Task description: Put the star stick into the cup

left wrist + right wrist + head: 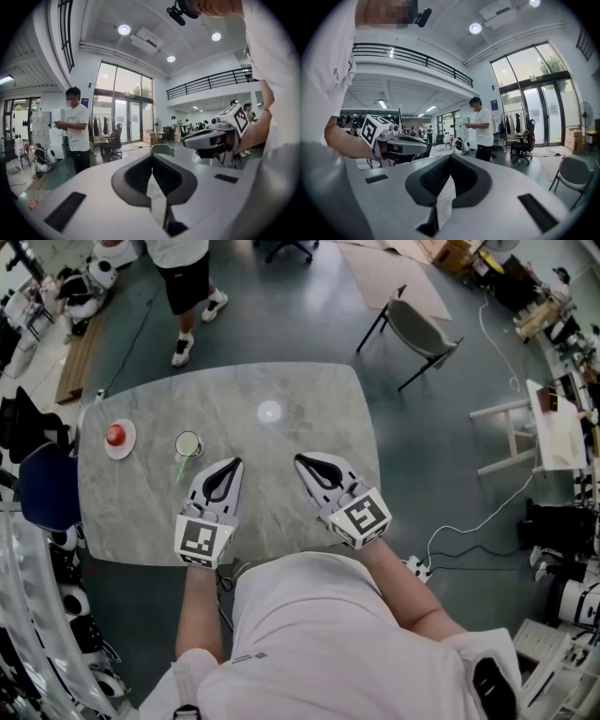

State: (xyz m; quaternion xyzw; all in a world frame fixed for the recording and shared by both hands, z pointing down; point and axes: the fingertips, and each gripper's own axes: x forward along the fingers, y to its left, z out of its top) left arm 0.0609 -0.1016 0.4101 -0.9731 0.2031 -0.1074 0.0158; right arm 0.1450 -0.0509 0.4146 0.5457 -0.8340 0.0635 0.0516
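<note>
1. Left tongs (234, 463) clenched, empty, over the surface (309, 395).
2. Right tongs (300, 460) clenched, empty, at 3 o'clock of the left tongs.
3. Green star stick (181, 468) lies just beside the cup (188, 443), at its 6 o'clock.
4. Plate (129, 448) with a red round thing (115, 434) sits at the cup's 9 o'clock.

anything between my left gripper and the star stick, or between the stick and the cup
Nothing visible. The star stick lies close beside the cup, with only bare table between it and the left gripper. The plate sits farther left, off both paths.
</note>
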